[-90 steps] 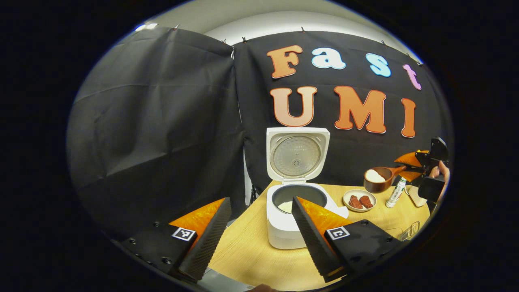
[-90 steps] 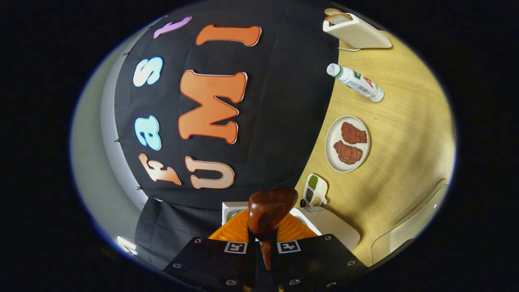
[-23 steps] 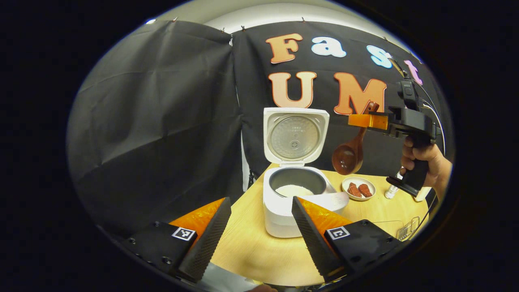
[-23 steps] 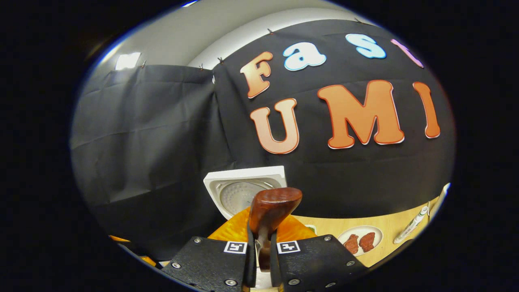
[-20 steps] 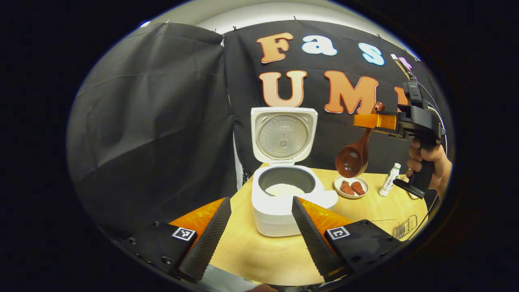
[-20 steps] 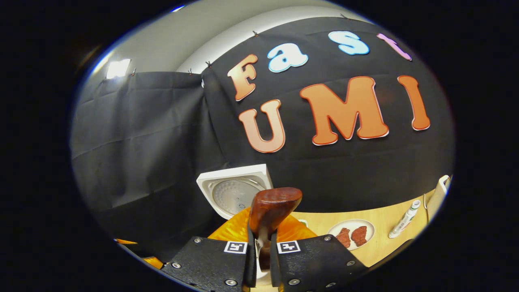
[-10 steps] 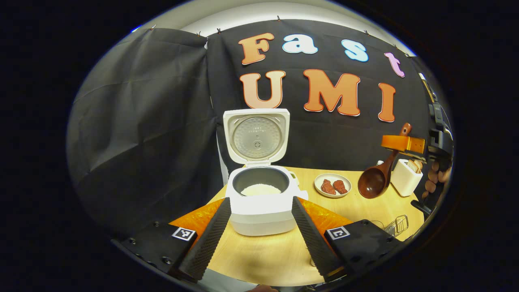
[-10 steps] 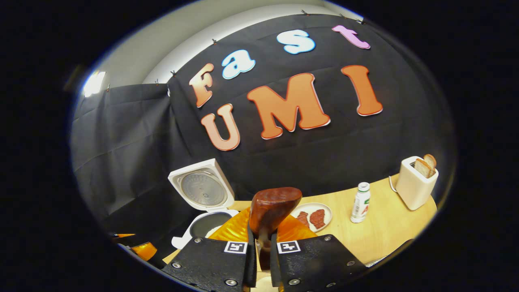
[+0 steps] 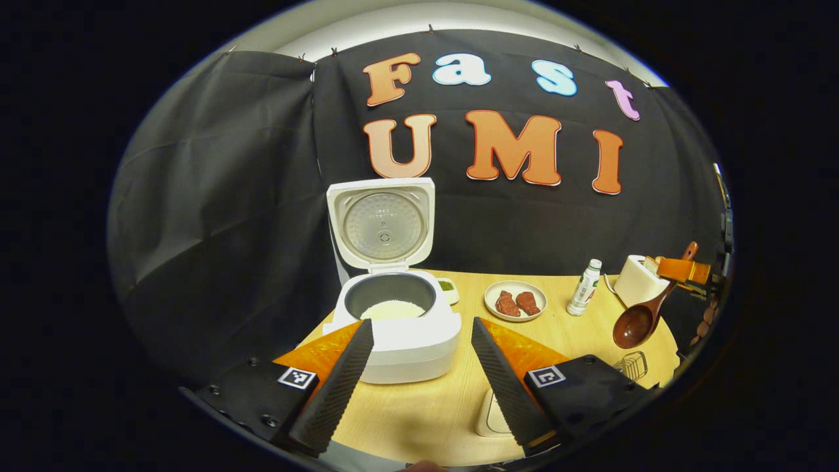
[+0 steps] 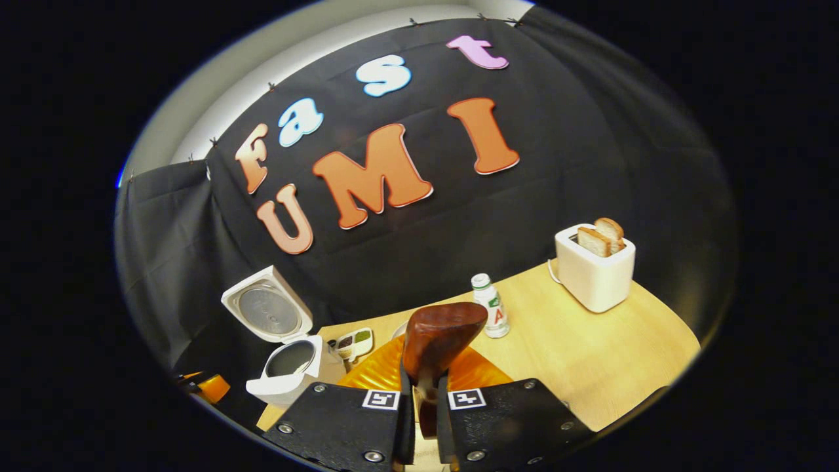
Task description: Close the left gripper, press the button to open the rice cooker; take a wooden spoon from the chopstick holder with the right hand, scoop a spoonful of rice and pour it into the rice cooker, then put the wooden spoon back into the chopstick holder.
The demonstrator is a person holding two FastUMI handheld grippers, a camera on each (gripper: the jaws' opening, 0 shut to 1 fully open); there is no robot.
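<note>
In the left gripper view, the left tool (image 9: 419, 373) has its fingers spread apart with nothing between them, held over the near edge of the tabletop (image 9: 419, 413) in front of the rice cooker (image 9: 396, 328), whose lid stands upright and whose pot holds white rice; farther right sit a plate of meat (image 9: 515, 301), a small bottle (image 9: 584, 296) and a toaster (image 9: 633, 280), while at the far right the right tool (image 9: 682, 269) carries the wooden spoon (image 9: 639, 321) with its empty bowl hanging down over a wire chopstick holder (image 9: 632, 364). In the right gripper view, the right tool (image 10: 419, 400) is clamped on the handle of the wooden spoon (image 10: 436, 341), whose end juts up between the fingers, with the rice cooker (image 10: 285, 367) far to the left, the bottle (image 10: 489, 314) just beyond, and the toaster (image 10: 593, 269) with bread to the right.
</note>
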